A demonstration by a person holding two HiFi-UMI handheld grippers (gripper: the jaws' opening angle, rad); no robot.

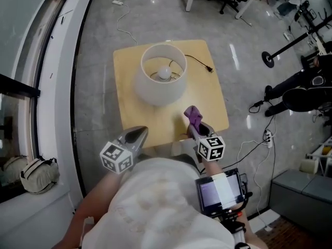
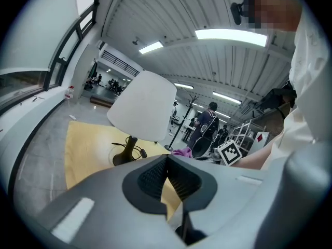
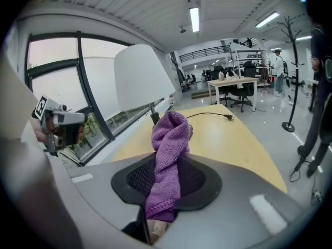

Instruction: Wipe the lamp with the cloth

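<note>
Cloth [image 3: 170, 139] in right tongs [image 1: 193, 126] by table [image 1: 215, 113] edge (clear of lamp [image 1: 161, 84])

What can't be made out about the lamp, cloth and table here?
lamp base: head view, hidden under its own shade.
lamp base again: right gripper view, behind the cloth.
cloth's lower end: right gripper view, tucked between the right gripper jaws.
table near edge: head view, covered by the person's body.
</note>
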